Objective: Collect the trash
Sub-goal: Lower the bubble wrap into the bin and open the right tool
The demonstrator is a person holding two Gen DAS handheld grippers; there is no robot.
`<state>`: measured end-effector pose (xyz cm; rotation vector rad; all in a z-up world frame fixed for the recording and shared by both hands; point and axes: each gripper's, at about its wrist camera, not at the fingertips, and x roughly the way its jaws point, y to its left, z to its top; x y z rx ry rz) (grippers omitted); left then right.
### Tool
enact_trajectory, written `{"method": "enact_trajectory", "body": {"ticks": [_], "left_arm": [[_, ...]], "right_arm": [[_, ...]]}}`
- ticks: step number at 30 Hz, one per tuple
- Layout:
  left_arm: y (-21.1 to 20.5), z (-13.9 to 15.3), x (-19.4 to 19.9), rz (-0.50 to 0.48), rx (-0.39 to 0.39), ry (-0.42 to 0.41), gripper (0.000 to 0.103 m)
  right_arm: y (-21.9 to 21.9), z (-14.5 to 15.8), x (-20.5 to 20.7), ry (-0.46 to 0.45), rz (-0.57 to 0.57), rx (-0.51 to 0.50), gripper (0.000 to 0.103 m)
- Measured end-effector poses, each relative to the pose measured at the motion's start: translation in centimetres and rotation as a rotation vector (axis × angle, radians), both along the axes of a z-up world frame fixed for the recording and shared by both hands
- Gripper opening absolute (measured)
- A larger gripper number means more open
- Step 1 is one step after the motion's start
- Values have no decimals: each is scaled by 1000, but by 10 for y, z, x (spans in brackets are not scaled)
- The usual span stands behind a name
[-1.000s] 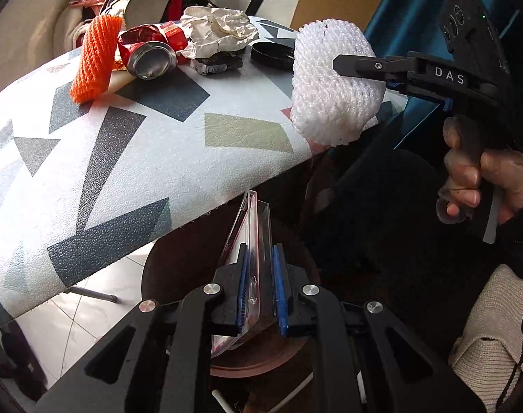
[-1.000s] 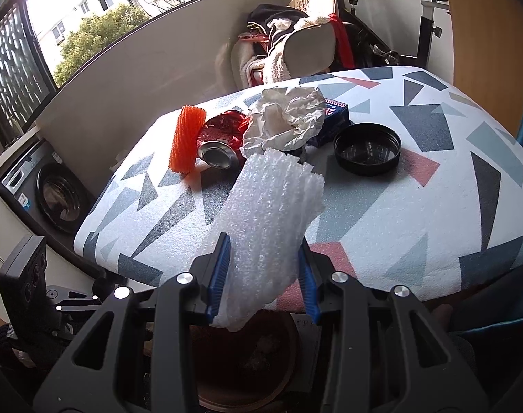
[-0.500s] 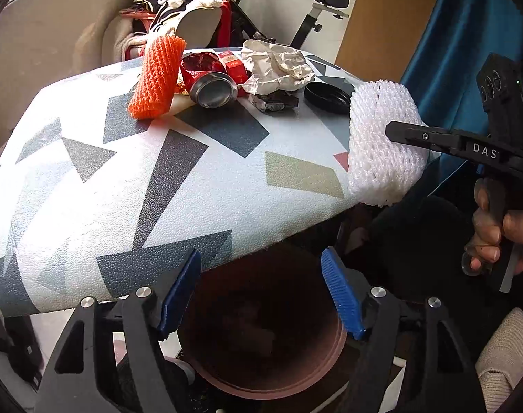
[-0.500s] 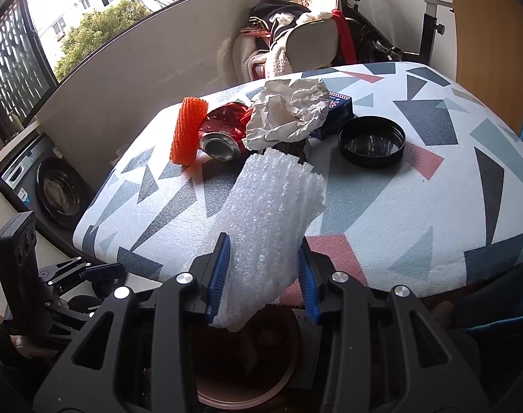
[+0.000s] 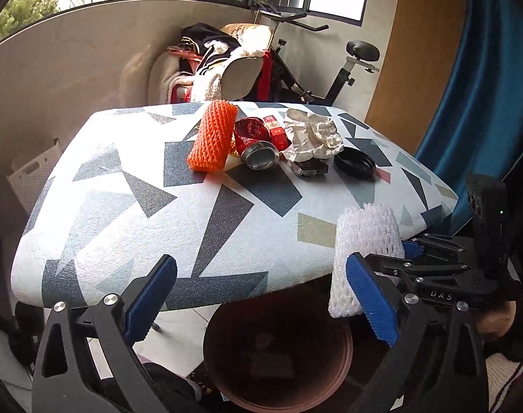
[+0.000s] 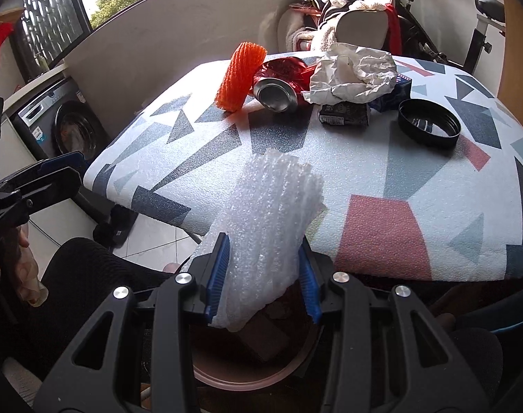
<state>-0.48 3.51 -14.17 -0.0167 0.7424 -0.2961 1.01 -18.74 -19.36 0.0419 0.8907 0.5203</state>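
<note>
Table [image 5: 227, 234]: patterned top, trash heap at far side. Bin [image 5: 278, 399]: below near edge, mouth up. White net [image 6: 261, 227]: pinched between right gripper [image 6: 263, 277] jaws, long axis tilted up toward table, lower end directly over bin; judged ready for drop. Left gripper [image 5: 261, 306]: jaws spread, empty, nearer orange net [image 5: 213, 137], can [image 5: 256, 144].

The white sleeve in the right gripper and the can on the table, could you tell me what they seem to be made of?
White sleeve: looks like soft foam netting, matte and translucent, going by its knobbly mesh texture. Can: probably thin aluminium, glossy red print, bare silvery end, crumpled body.
</note>
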Motion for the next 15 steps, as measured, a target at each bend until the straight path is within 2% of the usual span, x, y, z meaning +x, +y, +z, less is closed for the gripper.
{"method": "enact_trajectory", "body": {"ticks": [7, 15], "left_arm": [[19, 4, -4, 76, -35, -10, 97], [34, -5, -2, 126, -85, 23, 97]], "right_arm": [[28, -9, -8, -4, 116, -45, 45], [32, -13, -8, 13, 133, -49, 47]]}}
